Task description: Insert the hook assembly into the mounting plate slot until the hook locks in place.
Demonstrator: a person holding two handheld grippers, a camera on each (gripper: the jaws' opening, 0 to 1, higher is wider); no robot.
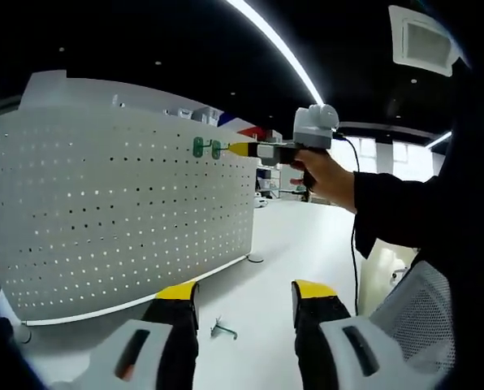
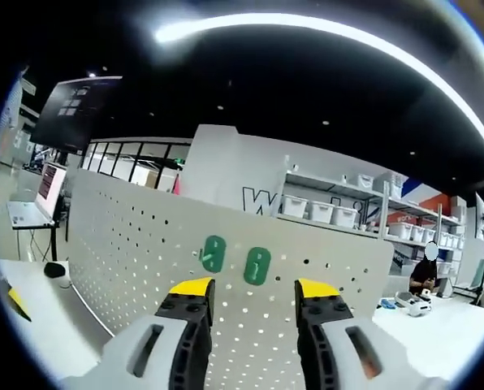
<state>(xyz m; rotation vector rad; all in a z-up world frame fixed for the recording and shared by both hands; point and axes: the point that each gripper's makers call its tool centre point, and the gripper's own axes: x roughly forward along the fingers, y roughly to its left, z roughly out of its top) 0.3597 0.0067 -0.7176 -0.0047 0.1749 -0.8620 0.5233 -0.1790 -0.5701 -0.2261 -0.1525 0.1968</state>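
Pegboard: a white perforated mounting plate [image 1: 120, 211] stands upright on the white worktop [image 1: 299, 236]; two green hooks [image 2: 235, 260] sit side by side in its holes near the upper edge, the left hook [image 2: 213, 253] and the right hook [image 2: 257, 266].
Right gripper: the right gripper [image 2: 247, 302] hangs just below the two hooks with its jaws spread wide and nothing between them; in the left gripper view it [image 1: 244, 149] points at the hooks near the plate's top right corner.
Left gripper: the left gripper [image 1: 246, 302] is low over the worktop, jaws wide apart and empty.
Loose part: a small green hook piece [image 1: 222, 328] lies on the worktop between the left jaws.
Seating: whether either hung hook is fully locked cannot be told.
Risk: a half-seated hook may tilt or drop out if the right jaws nudge it from below.
Risk: pushing hard on the free-standing plate may tip or slide it, since nothing braces it.
Risk: the loose piece may slip out of view near the worktop's front edge.
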